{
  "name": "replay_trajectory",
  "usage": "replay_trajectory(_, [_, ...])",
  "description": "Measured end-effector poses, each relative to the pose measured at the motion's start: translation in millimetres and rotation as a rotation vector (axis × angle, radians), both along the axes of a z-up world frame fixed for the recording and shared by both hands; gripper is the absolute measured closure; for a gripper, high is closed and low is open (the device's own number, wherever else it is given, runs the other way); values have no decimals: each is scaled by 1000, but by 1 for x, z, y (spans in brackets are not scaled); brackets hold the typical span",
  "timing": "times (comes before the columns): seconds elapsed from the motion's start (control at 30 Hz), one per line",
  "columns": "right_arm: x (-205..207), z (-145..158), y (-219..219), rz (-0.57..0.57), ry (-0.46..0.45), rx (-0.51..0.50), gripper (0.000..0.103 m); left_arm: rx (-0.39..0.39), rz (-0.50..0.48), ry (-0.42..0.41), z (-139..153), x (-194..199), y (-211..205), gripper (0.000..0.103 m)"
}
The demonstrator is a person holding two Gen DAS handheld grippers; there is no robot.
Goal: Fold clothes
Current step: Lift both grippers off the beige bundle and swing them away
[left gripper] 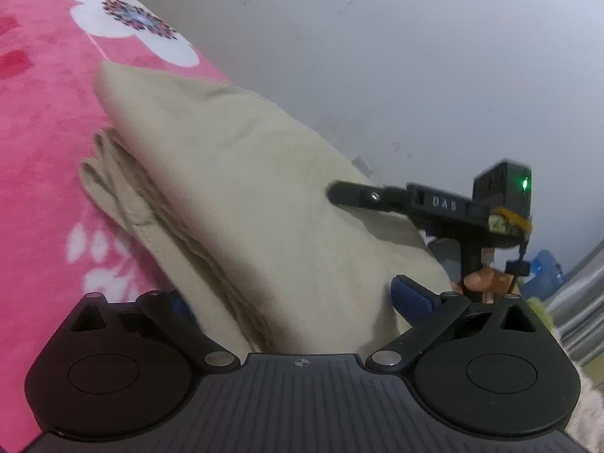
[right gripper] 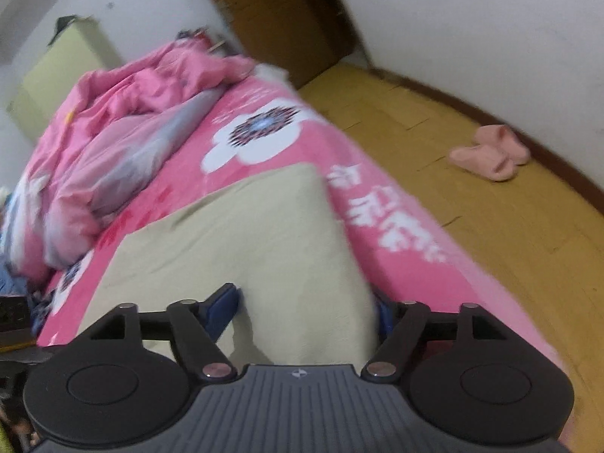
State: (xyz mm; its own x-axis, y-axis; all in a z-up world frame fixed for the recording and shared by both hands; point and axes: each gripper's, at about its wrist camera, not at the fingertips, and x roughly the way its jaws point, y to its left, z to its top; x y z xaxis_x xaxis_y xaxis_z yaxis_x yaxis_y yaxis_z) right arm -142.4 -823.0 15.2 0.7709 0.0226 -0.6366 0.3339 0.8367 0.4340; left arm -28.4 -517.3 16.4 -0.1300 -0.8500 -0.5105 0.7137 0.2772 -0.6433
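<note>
Your left tongs [left gripper: 290,298] are spread wide, with the folded tan cloth [left gripper: 241,188] lying between them, not pinched. Your right tongs [right gripper: 307,305] are spread too, around the cloth's near edge. The cloth lies in soft layers on the pink flowered bed [right gripper: 377,204]. The right tool reads "DAS" [left gripper: 443,204].
</note>
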Motion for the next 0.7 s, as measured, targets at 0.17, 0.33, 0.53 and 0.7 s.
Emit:
replay_trajectory(0.17, [-47, 29, 5, -201, -80, -72, 24, -70, 97, 38, 19, 28, 45, 0])
replay_trajectory(0.33, [-82, 53, 60, -279, -154, -188, 47, -149, 211, -71, 45, 36, 70, 2])
replay_trajectory(0.53, [-94, 22, 125, -308, -118, -324, 71, -122, 136, -232, 57, 14, 31, 4])
replay_trajectory(0.7, [-96, -1, 121, -360, -118, -278, 71, 63, 93, -331, 25, 10, -4, 9])
